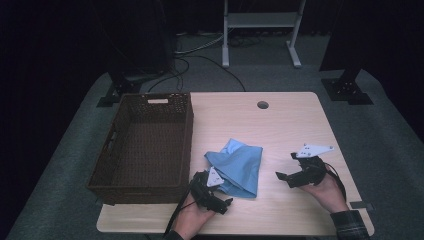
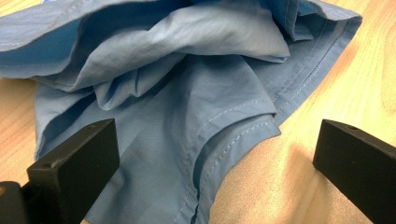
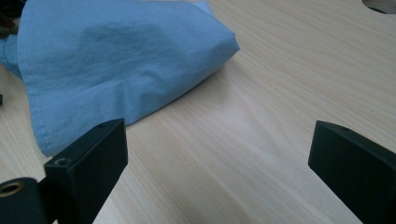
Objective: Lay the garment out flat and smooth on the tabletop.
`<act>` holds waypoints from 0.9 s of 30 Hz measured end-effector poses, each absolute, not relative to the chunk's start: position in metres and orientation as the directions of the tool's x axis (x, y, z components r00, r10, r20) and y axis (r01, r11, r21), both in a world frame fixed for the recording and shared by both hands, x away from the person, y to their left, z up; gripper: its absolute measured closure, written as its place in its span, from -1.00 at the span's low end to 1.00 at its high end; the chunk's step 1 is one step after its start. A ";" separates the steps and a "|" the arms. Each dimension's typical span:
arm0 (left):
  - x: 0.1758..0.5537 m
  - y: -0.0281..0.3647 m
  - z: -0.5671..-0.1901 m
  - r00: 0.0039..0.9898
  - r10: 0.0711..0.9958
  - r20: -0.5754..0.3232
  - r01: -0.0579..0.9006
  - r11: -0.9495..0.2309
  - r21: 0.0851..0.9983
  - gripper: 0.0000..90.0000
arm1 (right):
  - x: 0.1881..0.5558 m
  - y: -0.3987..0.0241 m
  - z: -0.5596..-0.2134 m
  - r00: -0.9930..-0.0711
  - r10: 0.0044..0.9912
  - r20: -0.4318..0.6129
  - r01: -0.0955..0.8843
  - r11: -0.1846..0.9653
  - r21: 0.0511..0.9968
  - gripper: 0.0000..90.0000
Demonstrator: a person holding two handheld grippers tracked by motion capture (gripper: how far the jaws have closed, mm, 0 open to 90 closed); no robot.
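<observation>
Hands at near edge of bench [image 1: 290, 115], one gripper each. Left gripper [image 1: 220, 192] sits at near-left corner of cloth [image 1: 237, 167], jaws spread wide, nothing between them yet. In left gripper view the jaws straddle the cloth's [image 2: 187, 93] stitched hem, one jaw over fabric, other over bare wood. Right gripper [image 1: 282, 176] hovers near the cloth's right side, apart from it, jaws also released and empty; right gripper view has cloth [image 3: 116, 60] ahead and to one side, bench [image 3: 280, 93] between the jaws.

Cloth: blue, crumpled, loosely folded, lying mid-bench just right of basket [image 1: 145, 145]. Basket is brown wicker, empty as far as visible, at bench's left side, touching or nearly touching the near-left bench edge. Farther back: round cable hole [image 1: 262, 105] in bench, then a white frame [image 1: 260, 30] on the floor.

Step in hand, judged: left gripper about to pinch the cloth, probably to move it into basket or spread it. To do well: lower left jaws so the hem and all layers under it sit fully between them, close on the doubled seam rather than a single loose flap, which could slip. Right gripper should move in to the opposite edge before lifting, so the cloth doesn't drag or unfold unevenly. Keep the jaw tip off wood when closing.
</observation>
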State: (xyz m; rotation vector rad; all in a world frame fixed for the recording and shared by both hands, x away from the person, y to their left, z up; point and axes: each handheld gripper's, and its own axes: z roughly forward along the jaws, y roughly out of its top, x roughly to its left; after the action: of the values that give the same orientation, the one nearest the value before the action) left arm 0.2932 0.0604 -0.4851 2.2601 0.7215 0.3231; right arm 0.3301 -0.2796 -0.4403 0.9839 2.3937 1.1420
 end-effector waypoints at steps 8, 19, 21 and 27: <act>0.293 0.060 -0.485 0.808 0.590 0.014 0.405 -0.572 0.713 -1.00 | 0.333 -0.270 -0.436 -0.729 0.685 0.007 0.436 0.455 0.776 -0.92; 0.293 0.062 -0.485 0.818 0.575 0.014 0.396 -0.579 0.713 -1.00 | 0.340 -0.255 -0.432 -0.745 0.667 0.013 0.423 0.457 0.782 -0.92; 0.293 0.062 -0.485 0.819 0.574 0.015 0.395 -0.582 0.711 -1.00 | 0.341 -0.252 -0.430 -0.748 0.663 0.012 0.419 0.459 0.784 -0.92; 0.293 0.062 -0.485 0.816 0.577 0.015 0.397 -0.580 0.712 -1.00 | 0.343 -0.245 -0.428 -0.756 0.654 0.013 0.411 0.460 0.787 -0.92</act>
State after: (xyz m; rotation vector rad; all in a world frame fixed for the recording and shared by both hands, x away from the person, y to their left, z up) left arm 0.2928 0.0619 -0.4851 2.2632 0.7115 0.3174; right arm 0.3433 -0.2455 -0.4277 0.9106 2.4215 1.1864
